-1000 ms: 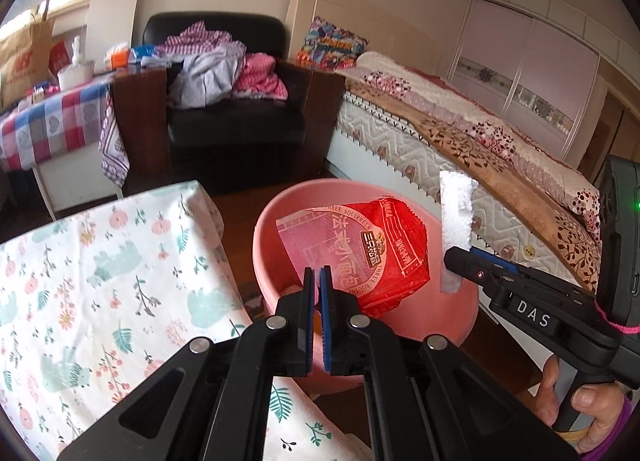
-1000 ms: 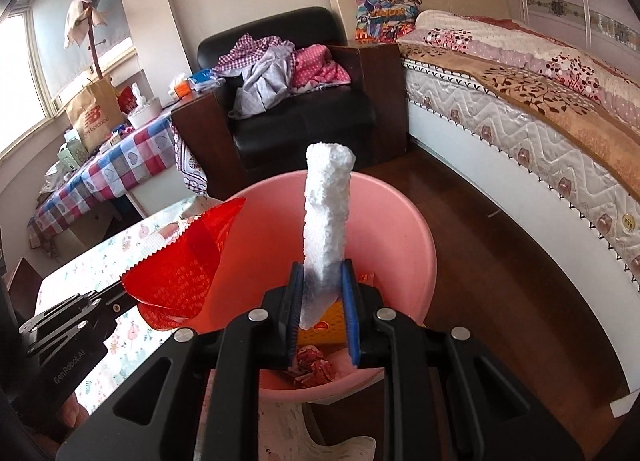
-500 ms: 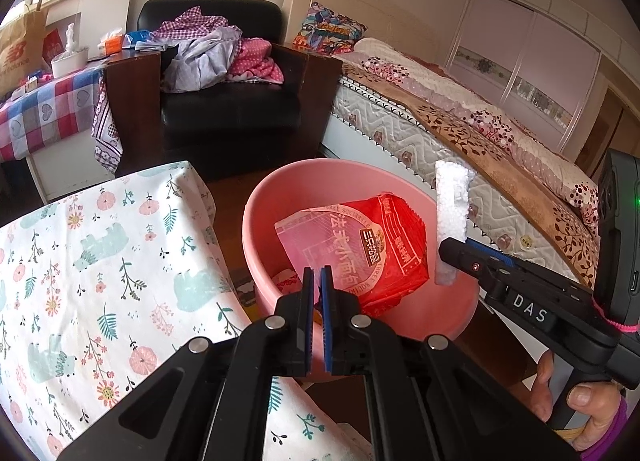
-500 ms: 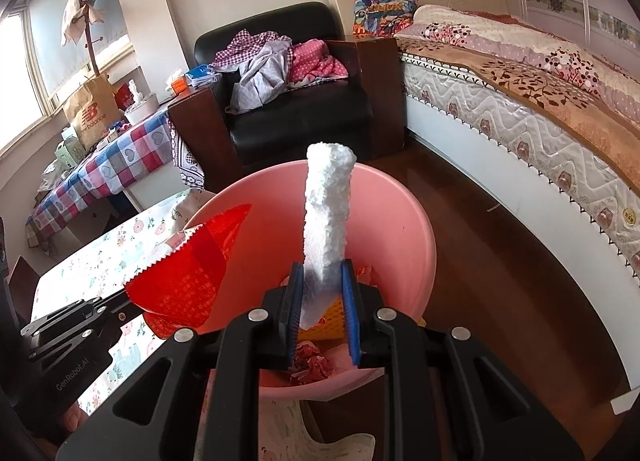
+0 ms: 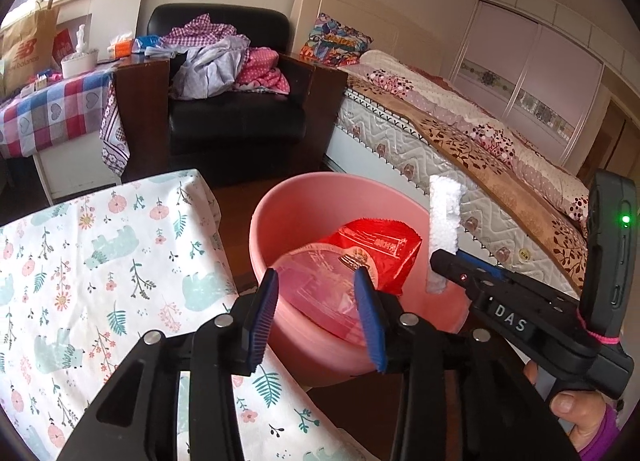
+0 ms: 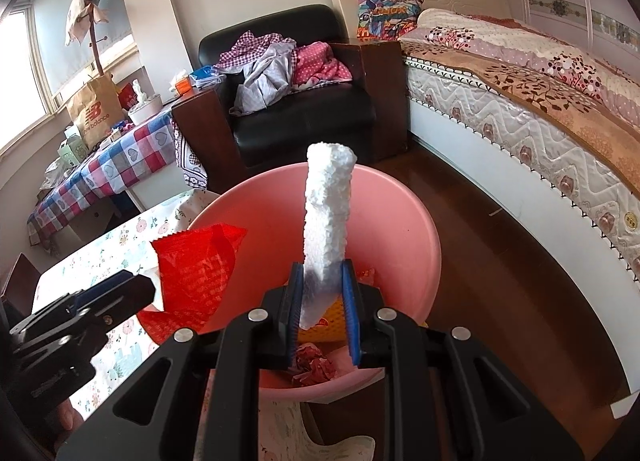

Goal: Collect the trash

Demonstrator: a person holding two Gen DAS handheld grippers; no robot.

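A pink basin stands at the edge of the floral-cloth table. My left gripper hangs over its near rim with its jaws opening. The red snack wrapper lies loose in the basin just beyond the pads, not pressed by them. In the right wrist view the red wrapper sits at the tip of the left gripper. My right gripper is shut on a white foam strip, held upright above the basin. A yellow packet and crumpled paper lie inside.
A black armchair piled with clothes stands behind the basin. The bed runs along the right. A chequered table with a paper bag is far left. Dark wooden floor lies between basin and bed. A hand holds the right gripper.
My left gripper's jaws have gone from shut to wide apart, and the red wrapper has tipped down into the basin. The right gripper and its foam strip have stayed put.
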